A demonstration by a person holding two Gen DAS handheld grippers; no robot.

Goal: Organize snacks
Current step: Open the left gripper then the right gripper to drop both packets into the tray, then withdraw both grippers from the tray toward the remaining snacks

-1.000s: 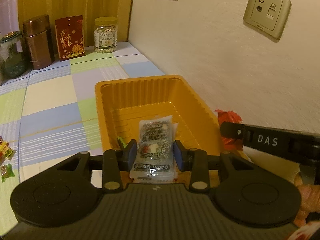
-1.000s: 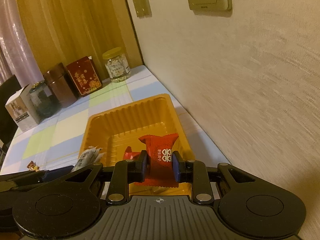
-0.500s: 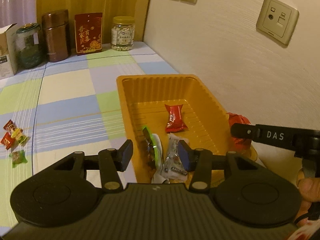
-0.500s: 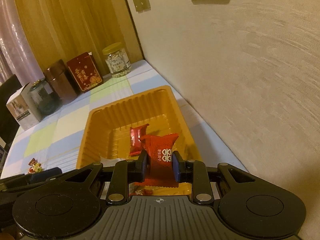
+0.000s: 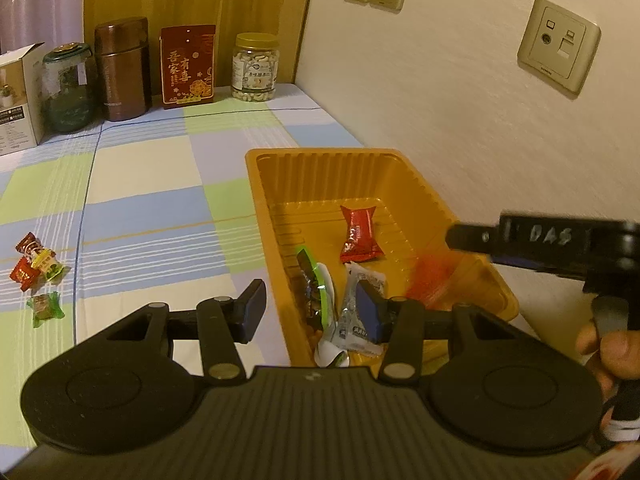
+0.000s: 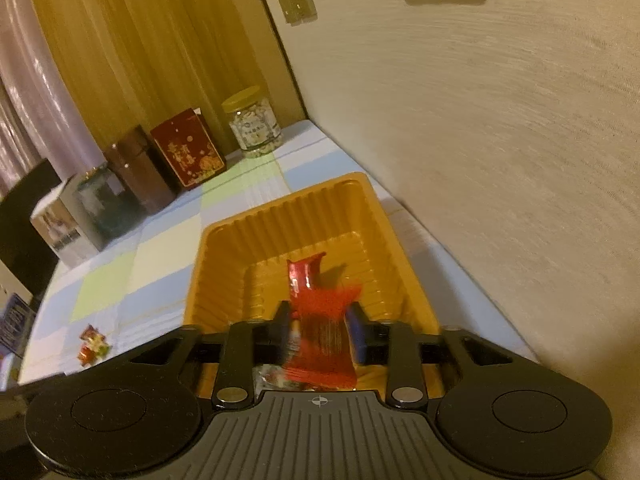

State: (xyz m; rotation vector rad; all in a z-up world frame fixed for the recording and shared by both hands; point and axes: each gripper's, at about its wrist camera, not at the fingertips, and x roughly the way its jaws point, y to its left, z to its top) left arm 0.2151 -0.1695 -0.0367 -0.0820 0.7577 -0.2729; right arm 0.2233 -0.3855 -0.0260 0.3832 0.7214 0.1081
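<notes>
Dropped the grey pack [image 5: 354, 312] into tray [image 5: 256, 200] since a second ago; left gripper [image 5: 310, 310] fingers now wide apart, empty. Right gripper [image 6: 320, 332] fingers spread a bit, red candy [image 6: 324, 336] blurred between them over tray's 6 o'clock end; grip contact unclear. Second red candy [image 5: 359, 235] mid-tray. Loose candies [image 5: 38, 276] on bench at 9 o'clock.

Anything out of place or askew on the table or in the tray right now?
Four wrapped candies lie loose on the tablecloth, well left of the orange tray, not yet sorted. Inside the tray, the green-edged packet and silver packet lean untidily together. No spill or damage is visible.
</notes>
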